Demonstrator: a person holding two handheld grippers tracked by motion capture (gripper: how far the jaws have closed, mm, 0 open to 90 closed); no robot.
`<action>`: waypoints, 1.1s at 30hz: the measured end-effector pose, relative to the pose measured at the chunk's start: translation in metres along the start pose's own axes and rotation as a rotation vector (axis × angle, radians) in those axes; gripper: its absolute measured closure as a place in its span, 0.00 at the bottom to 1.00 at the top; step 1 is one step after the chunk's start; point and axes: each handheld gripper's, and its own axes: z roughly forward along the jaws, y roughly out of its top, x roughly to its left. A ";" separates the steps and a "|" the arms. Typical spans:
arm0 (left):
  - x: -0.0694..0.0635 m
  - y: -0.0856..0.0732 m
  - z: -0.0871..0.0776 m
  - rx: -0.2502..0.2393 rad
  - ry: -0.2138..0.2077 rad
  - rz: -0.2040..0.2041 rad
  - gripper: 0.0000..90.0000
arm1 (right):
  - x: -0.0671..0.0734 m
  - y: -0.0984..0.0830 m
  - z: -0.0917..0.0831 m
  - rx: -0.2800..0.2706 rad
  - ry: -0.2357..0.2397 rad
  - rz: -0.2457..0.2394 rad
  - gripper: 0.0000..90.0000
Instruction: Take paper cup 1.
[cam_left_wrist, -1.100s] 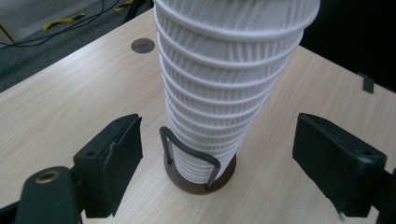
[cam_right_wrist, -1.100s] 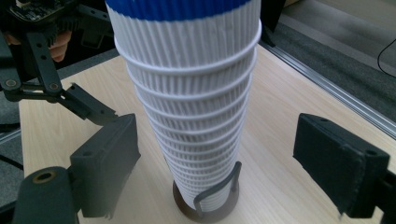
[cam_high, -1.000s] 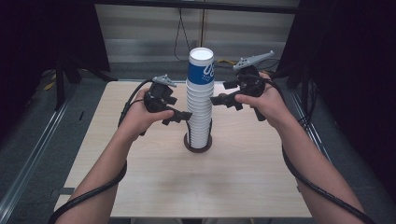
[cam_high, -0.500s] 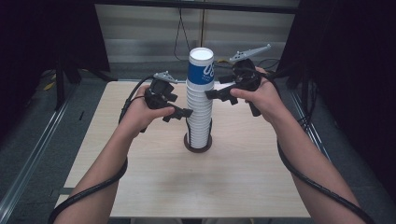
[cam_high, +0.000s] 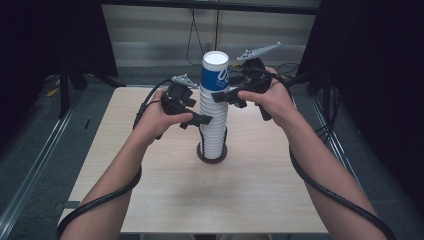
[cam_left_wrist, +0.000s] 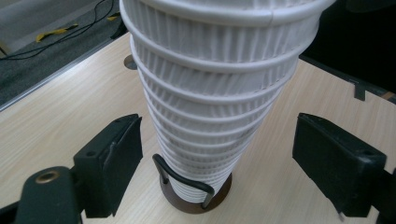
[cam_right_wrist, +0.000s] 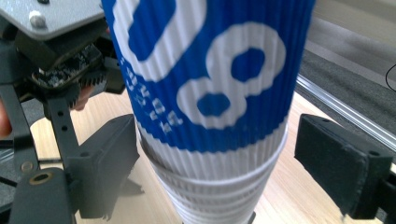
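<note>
A tall stack of ribbed white paper cups stands upright near the middle of the light wooden table, its foot seated in a dark round base with a black wire loop hugging the lowest cups. The top cup carries a blue sleeve with white lettering and rises above the rest.

The right gripper is level with the upper part of the stack, coming in from the right. In the right gripper view its two black jaws stand on either side of the blue cup, the left one just beside the cup wall and the right one clearly apart from it; the jaws have just been opening and are wide, pressing on nothing, with the cup between them.

The left gripper sits lower, coming in from the left at about the middle of the stack. In the left gripper view its jaws are spread wide around the white cups, gaps showing on both sides, so it grips nothing.

Black cables trail from both grippers along the person's forearms toward the near edge. Beyond the far edge of the table lie grey floor and a pale wall panel, with dark curtains at both sides.
</note>
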 end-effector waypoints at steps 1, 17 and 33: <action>0.000 0.000 0.000 -0.004 -0.002 0.001 0.18 | 0.000 0.001 0.001 -0.002 -0.001 0.003 0.14; 0.000 0.004 -0.001 -0.004 0.003 0.012 0.18 | 0.005 0.007 0.015 -0.003 -0.027 -0.009 0.12; -0.003 0.010 -0.006 -0.033 0.014 0.023 0.18 | 0.007 0.008 0.010 -0.021 -0.032 -0.014 0.14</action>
